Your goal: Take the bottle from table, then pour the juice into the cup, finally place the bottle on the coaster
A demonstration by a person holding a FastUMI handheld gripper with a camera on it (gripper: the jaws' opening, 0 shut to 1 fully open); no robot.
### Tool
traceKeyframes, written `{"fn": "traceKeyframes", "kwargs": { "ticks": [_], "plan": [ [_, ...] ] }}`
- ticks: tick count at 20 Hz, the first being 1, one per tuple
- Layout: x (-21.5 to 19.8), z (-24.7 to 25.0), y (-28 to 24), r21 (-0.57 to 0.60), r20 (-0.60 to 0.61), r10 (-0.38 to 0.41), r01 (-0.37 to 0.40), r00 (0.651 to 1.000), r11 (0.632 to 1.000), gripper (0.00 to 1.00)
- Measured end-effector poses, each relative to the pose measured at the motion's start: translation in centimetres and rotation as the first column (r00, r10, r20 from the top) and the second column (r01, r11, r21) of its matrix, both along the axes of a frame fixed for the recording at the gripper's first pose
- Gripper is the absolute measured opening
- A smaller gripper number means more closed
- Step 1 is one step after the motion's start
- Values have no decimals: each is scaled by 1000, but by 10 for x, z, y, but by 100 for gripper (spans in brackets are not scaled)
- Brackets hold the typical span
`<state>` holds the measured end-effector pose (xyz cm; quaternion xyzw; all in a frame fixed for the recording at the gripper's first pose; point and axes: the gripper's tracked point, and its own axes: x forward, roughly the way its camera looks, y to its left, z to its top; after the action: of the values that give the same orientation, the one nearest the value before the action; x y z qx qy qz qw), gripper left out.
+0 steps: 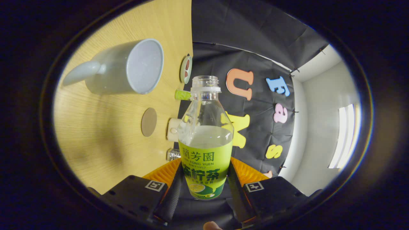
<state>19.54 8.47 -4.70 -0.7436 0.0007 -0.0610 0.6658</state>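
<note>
My gripper (204, 175) is shut on a clear bottle (206, 137) with a green-yellow label, both fingers pressing its lower body. The bottle has no cap and is partly full of pale liquid. The whole view is rolled sideways, so the wooden table (105, 143) stands like a wall beside the bottle. A grey cup (127, 68) with a handle stands on that table, its open mouth facing toward the bottle's neck, a short gap away. A round brown coaster (149, 122) lies flat on the table between the cup and the fingers.
Along the table's far edge by the cloth wall sit a small round dish (186, 69), a green cap-like piece (182, 94), a cream-coloured cylinder (173, 130) and a shiny metal piece (173, 154). A fingertip of a hand (211, 226) shows behind the gripper.
</note>
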Motion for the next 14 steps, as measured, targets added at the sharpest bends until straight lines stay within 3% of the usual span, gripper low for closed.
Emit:
{"fn": "traceKeyframes", "kwargs": {
  "ticks": [14],
  "plan": [
    [1, 23, 2, -53, 29, 12, -10, 1000, 999, 77]
  ]
}}
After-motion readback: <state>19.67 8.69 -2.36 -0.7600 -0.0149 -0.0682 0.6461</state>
